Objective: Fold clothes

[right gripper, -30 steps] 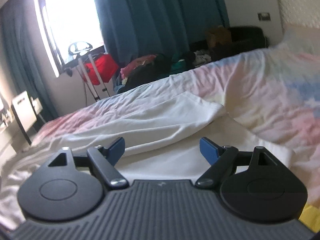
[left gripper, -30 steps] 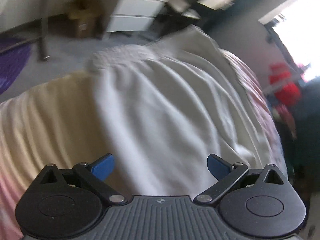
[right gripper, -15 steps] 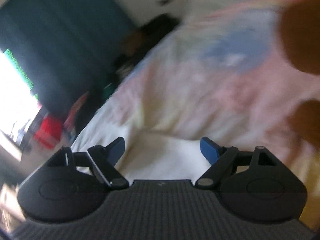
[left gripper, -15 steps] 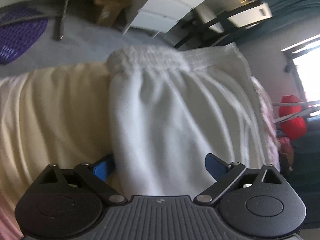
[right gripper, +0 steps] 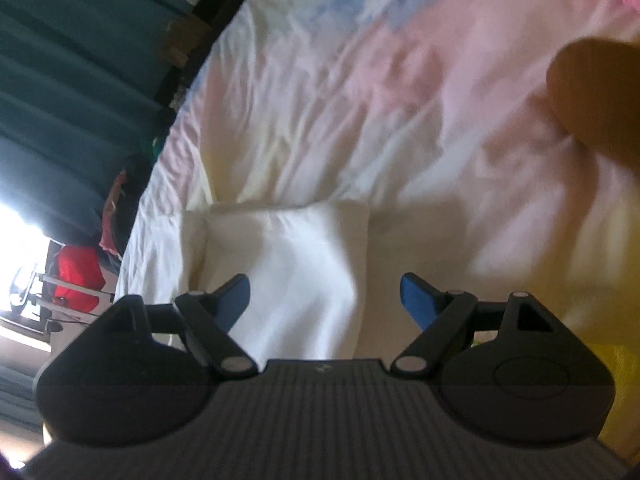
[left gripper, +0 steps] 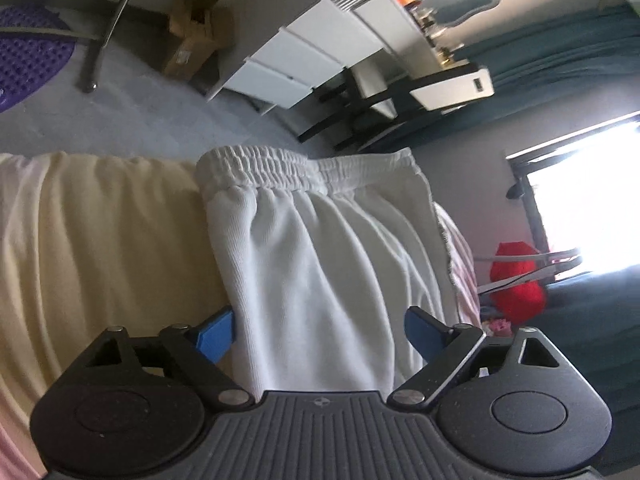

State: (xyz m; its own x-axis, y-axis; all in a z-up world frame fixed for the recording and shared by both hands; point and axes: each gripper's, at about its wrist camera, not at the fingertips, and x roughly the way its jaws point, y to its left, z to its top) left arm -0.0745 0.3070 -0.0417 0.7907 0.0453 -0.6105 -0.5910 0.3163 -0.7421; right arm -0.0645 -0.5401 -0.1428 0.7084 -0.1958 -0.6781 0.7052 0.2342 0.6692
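We are holding the left gripper (left gripper: 320,336) released, its blue fingers (left gripper: 214,338) spread wide and straddling the near end of the white trousers (left gripper: 320,264); we cannot tell whether the pads are touching the cloth. We are holding the right gripper (right gripper: 325,302) just as slack, jaws apart and empty, hovering over a folded white portion of the garment (right gripper: 288,264) with nothing pinched.

We are probably poising both over opposite ends so that each can pinch an end and carry one toward the other, which looks like the next fold.

The trousers are lying flat on the bed (left gripper: 80,240), on a cream stretch of the pastel duvet (right gripper: 400,120). Their long axis is running away from the left gripper, with the gathered elastic waistband (left gripper: 280,172) at the far end, pointing toward the bed's edge and the white drawers (left gripper: 304,64) beyond. In the right view the cloth ends in a squared, doubled edge pointing up the bed.

A brown blurred shape (right gripper: 600,96) is sitting on the duvet; we cannot identify it.
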